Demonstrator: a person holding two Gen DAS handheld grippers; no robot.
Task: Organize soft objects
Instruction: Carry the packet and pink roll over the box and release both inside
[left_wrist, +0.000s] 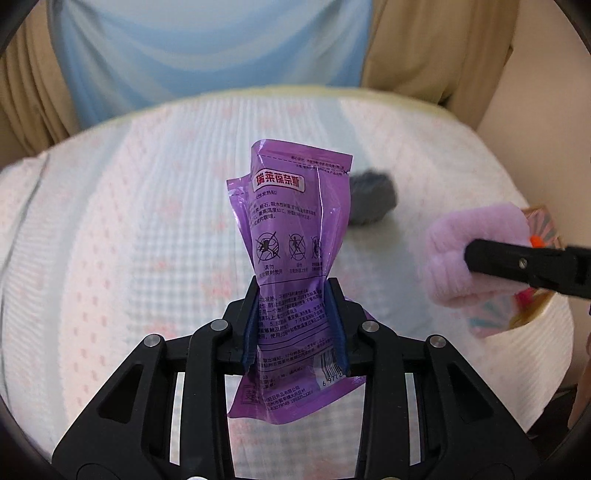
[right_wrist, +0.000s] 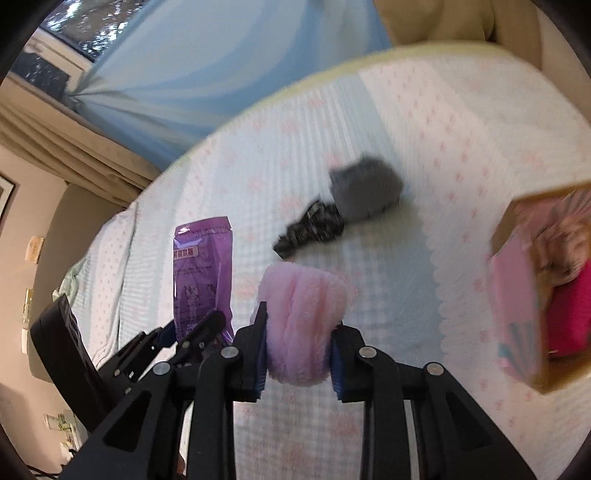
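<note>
The left hand-held gripper (left_wrist: 295, 325) clamps a purple packet (left_wrist: 291, 236), long axis upright above open bed (left_wrist: 129, 221). The right hand-held gripper (right_wrist: 299, 350) squeezes a pink plush roll (right_wrist: 301, 317) near a box (right_wrist: 524, 295) at the bed's edge

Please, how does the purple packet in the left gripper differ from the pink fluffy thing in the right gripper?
The purple packet is thin, shiny plastic with printed text and warning icons; the pink fluffy thing is plush, ribbed and unprinted. The packet is flat and crumpled where the left gripper pinches it; the fluffy thing is thick and bulges between the fingers of the right gripper. The packet stands tall above its gripper; the fluffy thing is squat. Both are held off the bed.
</note>
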